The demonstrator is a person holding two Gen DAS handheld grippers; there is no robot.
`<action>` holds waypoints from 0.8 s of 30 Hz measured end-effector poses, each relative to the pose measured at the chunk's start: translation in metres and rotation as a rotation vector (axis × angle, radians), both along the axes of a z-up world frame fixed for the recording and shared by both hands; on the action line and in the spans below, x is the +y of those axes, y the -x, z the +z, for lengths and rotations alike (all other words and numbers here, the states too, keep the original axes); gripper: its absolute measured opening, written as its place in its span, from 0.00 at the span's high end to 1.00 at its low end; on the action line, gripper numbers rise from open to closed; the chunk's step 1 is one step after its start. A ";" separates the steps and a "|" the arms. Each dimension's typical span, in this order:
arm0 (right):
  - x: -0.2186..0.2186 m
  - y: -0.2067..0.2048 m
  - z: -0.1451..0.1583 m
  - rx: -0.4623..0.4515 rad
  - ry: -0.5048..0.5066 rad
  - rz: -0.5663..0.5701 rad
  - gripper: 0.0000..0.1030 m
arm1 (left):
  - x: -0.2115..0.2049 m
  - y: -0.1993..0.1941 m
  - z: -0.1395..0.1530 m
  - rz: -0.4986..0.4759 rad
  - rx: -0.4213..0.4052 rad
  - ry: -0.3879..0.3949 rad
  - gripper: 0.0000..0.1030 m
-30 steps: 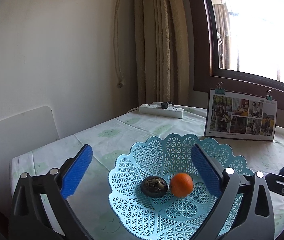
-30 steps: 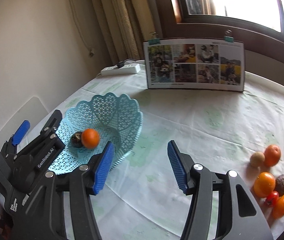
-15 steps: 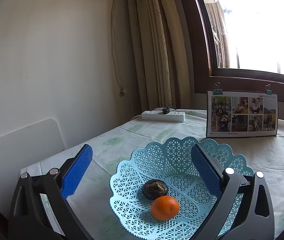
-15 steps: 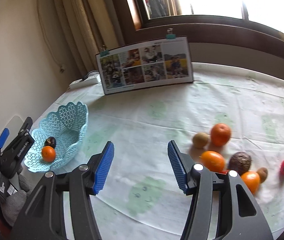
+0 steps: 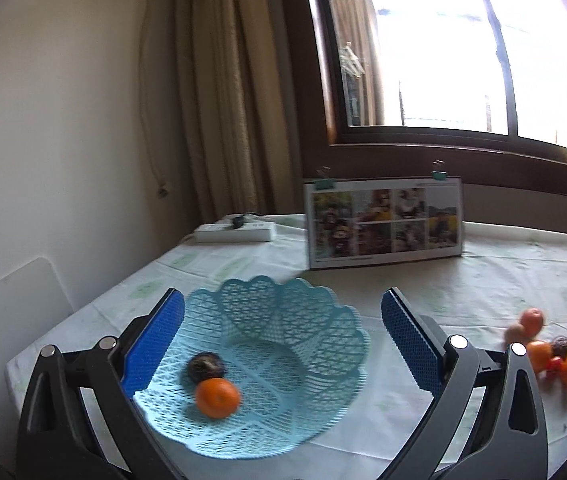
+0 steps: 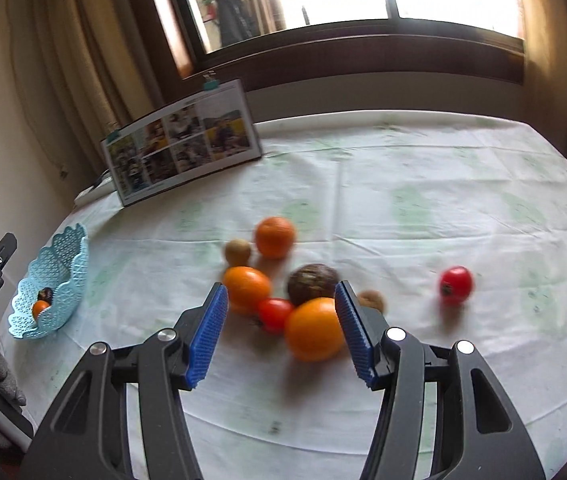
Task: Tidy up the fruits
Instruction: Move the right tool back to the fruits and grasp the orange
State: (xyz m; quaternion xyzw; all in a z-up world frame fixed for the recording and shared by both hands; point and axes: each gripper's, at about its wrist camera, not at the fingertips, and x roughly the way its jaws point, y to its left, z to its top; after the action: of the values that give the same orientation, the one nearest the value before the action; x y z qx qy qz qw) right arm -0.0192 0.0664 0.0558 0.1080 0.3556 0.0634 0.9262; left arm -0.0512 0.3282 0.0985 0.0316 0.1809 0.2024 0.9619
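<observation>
Red tomato (image 6: 274, 314) wedged between oranges (image 6: 314, 328); photo board (image 6: 182, 147) behind.

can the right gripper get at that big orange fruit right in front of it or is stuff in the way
Probably yes. The right gripper is open and the nearest orange fruit sits just ahead of its fingertips. A small red tomato touches its left side and a dark fruit sits right behind, so they may get nudged.

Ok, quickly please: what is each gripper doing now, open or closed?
Left gripper: jaws open, holding nothing.
Right gripper: jaws open, holding nothing.
</observation>
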 end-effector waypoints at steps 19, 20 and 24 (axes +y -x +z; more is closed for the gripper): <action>-0.011 -0.013 -0.038 0.139 -0.013 0.051 0.55 | -0.062 -0.019 -0.009 -0.146 0.091 0.025 0.03; -0.010 -0.017 -0.039 0.142 -0.008 0.056 0.55 | -0.062 -0.020 -0.010 -0.154 0.098 0.028 0.03; -0.008 -0.024 -0.043 0.146 -0.001 0.067 0.57 | -0.065 -0.024 -0.013 -0.189 0.133 0.049 0.03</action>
State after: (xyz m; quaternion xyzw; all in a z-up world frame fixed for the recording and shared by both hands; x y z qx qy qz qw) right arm 0.0044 0.0586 0.0129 0.1007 0.4255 0.0864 0.8952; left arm -0.0268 0.2629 0.0854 0.0383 0.2456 0.1038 0.9630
